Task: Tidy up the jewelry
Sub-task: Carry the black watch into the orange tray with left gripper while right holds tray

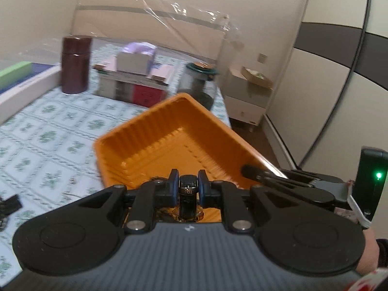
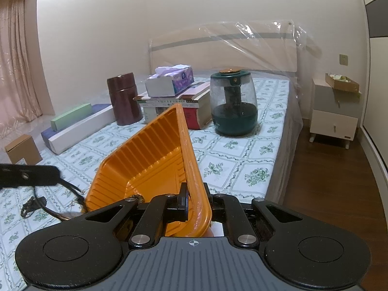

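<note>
An orange ribbed tray [image 1: 169, 140] is held above a floral bedsheet. My left gripper [image 1: 188, 189] is shut on a dark bracelet or watch band [image 1: 188, 194] and holds it over the tray's near edge. My right gripper [image 2: 195, 201] is shut on the tray's rim [image 2: 194, 181] and holds the tray tilted; the tray [image 2: 150, 160] opens to the left in the right wrist view. The right gripper also shows at the tray's right edge in the left wrist view [image 1: 257, 172]. A dark beaded piece [image 2: 31, 203] lies on the sheet at the left, under the left gripper's finger [image 2: 29, 174].
At the back of the bed stand a maroon canister [image 2: 125, 98], a tissue box [image 2: 169, 80] on stacked books [image 2: 174, 106], a green-lidded glass jar [image 2: 232, 104], a long white box [image 2: 77, 126] and a small cardboard box [image 2: 23, 149]. A nightstand [image 2: 334, 118] stands right of the bed.
</note>
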Tool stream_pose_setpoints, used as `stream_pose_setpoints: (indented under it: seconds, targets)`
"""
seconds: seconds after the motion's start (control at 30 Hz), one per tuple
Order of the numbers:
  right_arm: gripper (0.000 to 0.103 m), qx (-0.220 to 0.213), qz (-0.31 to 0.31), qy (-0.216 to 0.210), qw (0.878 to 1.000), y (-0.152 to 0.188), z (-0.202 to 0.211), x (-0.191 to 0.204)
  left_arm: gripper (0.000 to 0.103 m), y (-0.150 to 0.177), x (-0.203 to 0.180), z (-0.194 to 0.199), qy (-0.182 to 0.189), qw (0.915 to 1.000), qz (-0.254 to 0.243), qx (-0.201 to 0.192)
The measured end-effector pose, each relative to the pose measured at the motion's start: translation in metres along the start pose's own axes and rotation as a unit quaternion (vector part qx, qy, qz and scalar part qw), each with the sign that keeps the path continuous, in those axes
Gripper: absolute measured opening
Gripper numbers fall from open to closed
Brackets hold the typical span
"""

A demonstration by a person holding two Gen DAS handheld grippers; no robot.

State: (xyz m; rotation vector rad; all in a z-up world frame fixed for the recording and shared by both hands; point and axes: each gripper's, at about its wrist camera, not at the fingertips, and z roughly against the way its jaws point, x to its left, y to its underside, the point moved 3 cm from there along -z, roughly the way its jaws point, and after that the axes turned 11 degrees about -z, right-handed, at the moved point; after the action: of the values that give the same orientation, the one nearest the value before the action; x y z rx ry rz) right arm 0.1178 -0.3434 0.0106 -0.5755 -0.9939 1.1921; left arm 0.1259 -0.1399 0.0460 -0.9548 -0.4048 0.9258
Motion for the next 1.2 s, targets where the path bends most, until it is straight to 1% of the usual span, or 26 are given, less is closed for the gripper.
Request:
stream_pose_setpoints:
  seconds: [0.1, 0.27, 0.3, 0.37, 0.47, 0.53, 0.6, 0.73, 0.83, 0.93, 1.1, 1.2]
  targets:
    - [0.009, 0.0, -0.001, 0.0, 1.0, 0.0, 0.0, 0.0, 0.014, 0.004, -0.008, -0.01, 0.017, 0.9998, 0.0, 0.008]
    - [0.009, 0.001, -0.002, 0.0, 1.0, 0.0, 0.001, -0.001, 0.014, 0.013, -0.01, -0.023, 0.024, 0.9993, 0.004, 0.028]
    - [0.009, 0.001, -0.003, 0.0, 1.0, 0.0, 0.001, -0.001, 0.016, 0.015, -0.008, -0.024, 0.028, 0.9991, 0.008, 0.031]
    - [0.009, 0.002, -0.004, 0.002, 1.0, 0.0, 0.001, -0.002, 0.022, 0.019, -0.004, -0.022, 0.022, 0.9992, 0.013, 0.031]
    - [0.009, 0.003, -0.007, 0.002, 1.0, 0.0, 0.0, -0.003, 0.023, 0.02, 0.008, -0.011, 0.001, 0.9996, 0.016, 0.022]
    - [0.009, 0.003, -0.007, 0.002, 1.0, 0.001, 0.0, -0.003, 0.024, 0.022, 0.021, 0.0, -0.02, 0.9994, 0.023, 0.017]
    - [0.009, 0.003, -0.008, 0.002, 1.0, 0.001, 0.0, -0.004, 0.025, 0.027, 0.039, 0.013, -0.055, 0.9979, 0.031, 0.011]
    - [0.009, 0.003, -0.008, 0.002, 1.0, 0.001, -0.001, -0.003, 0.027, 0.042, 0.079, 0.04, -0.116, 0.9915, 0.057, 0.008]
    - [0.009, 0.004, -0.009, 0.002, 1.0, 0.002, -0.001, -0.003, 0.028, 0.057, 0.106, 0.058, -0.165, 0.9838, 0.07, 0.013]
    - [0.009, 0.004, -0.007, 0.003, 1.0, 0.001, -0.002, -0.003, 0.028, 0.077, 0.129, 0.068, -0.205, 0.975, 0.081, 0.032]
    - [0.009, 0.005, -0.009, 0.004, 1.0, 0.001, -0.003, -0.004, 0.029, 0.103, 0.154, 0.081, -0.26, 0.961, 0.078, 0.053]
    - [0.009, 0.005, -0.007, 0.004, 1.0, 0.001, -0.004, -0.004, 0.029, 0.113, 0.166, 0.081, -0.279, 0.9554, 0.076, 0.062]
